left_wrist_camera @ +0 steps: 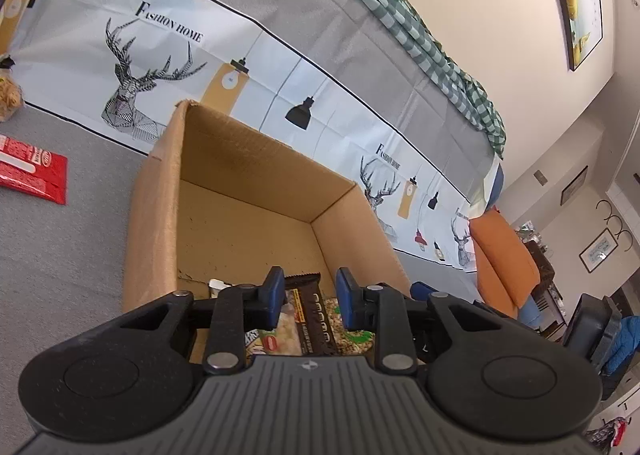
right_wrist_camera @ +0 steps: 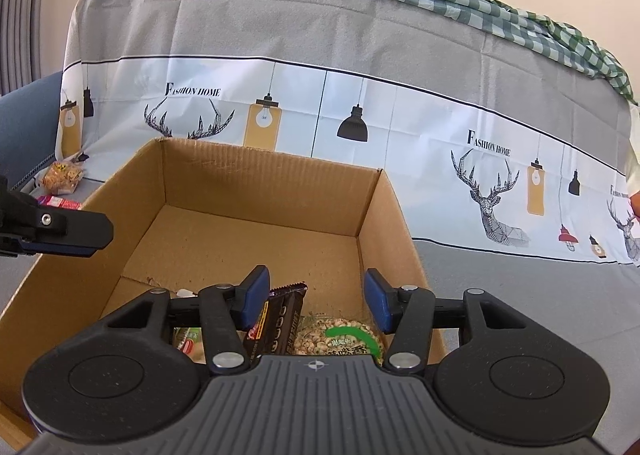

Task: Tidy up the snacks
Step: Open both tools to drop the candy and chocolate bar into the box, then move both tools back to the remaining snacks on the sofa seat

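An open cardboard box (left_wrist_camera: 240,175) (right_wrist_camera: 260,183) stands on the grey sofa seat. Inside lie a dark brown snack bar (left_wrist_camera: 312,315) (right_wrist_camera: 280,323), a bag of nuts with a green label (right_wrist_camera: 340,339) (left_wrist_camera: 356,331) and a light snack packet (left_wrist_camera: 276,335) (right_wrist_camera: 188,339). My left gripper (left_wrist_camera: 306,297) is open and empty, hovering over the box's near end above the snacks. My right gripper (right_wrist_camera: 316,297) is open and empty over the same end. The left gripper's finger (right_wrist_camera: 60,231) shows at the left in the right wrist view.
A red snack packet (left_wrist_camera: 28,169) lies on the seat left of the box, with a clear bag of yellow snacks (left_wrist_camera: 8,95) (right_wrist_camera: 62,175) behind it. A printed cloth covers the sofa back (right_wrist_camera: 360,115). An orange cushion (left_wrist_camera: 504,259) is at the right.
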`<state>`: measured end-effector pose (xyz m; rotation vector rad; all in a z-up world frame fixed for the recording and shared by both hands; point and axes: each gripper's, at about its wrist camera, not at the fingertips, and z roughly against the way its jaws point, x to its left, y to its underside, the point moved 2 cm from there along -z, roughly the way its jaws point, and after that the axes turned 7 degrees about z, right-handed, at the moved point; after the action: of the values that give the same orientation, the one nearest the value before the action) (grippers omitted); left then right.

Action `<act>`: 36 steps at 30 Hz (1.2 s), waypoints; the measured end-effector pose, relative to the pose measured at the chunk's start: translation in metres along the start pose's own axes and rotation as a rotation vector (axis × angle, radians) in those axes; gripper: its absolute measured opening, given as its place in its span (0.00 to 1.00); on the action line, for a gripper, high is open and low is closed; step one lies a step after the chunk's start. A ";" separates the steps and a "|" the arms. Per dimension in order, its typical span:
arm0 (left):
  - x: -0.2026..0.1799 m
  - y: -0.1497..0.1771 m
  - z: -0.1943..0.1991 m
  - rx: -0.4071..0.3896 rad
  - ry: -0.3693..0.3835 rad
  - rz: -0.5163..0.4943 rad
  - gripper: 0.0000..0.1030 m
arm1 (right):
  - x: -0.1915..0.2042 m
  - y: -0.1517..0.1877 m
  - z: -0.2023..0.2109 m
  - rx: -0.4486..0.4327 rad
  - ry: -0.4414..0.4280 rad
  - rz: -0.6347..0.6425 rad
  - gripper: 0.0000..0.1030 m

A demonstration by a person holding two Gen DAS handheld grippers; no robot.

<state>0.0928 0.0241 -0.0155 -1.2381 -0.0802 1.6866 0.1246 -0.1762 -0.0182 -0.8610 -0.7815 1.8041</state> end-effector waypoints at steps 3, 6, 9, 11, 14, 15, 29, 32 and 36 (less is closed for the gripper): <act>0.003 -0.003 0.007 -0.012 -0.016 -0.006 0.14 | 0.001 -0.001 0.000 0.002 0.000 -0.026 0.53; 0.009 -0.006 0.018 -0.028 -0.041 -0.015 0.11 | 0.003 -0.005 0.002 -0.008 -0.006 -0.067 0.51; 0.018 -0.012 0.032 -0.047 -0.064 -0.005 0.11 | 0.008 -0.009 0.005 -0.029 -0.029 -0.125 0.35; 0.027 -0.017 0.042 -0.062 -0.083 0.013 0.11 | 0.013 -0.012 0.007 -0.047 -0.047 -0.162 0.28; 0.044 -0.026 0.059 -0.084 -0.111 0.057 0.11 | 0.025 -0.019 0.012 -0.087 -0.086 -0.213 0.27; 0.050 -0.029 0.064 -0.090 -0.120 0.072 0.11 | 0.030 -0.021 0.013 -0.095 -0.100 -0.223 0.27; 0.146 -0.072 0.106 -0.151 -0.296 0.218 0.11 | 0.118 -0.045 0.020 -0.142 -0.329 -0.244 0.27; 0.163 -0.085 0.110 -0.173 -0.341 0.233 0.11 | 0.137 -0.048 0.020 -0.154 -0.376 -0.229 0.27; 0.184 -0.099 0.108 -0.194 -0.385 0.275 0.12 | 0.160 -0.051 0.019 -0.166 -0.434 -0.234 0.28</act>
<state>0.0828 0.2581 -0.0343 -1.0838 -0.3257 2.1860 0.0858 -0.0122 -0.0005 -0.4567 -1.2691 1.7510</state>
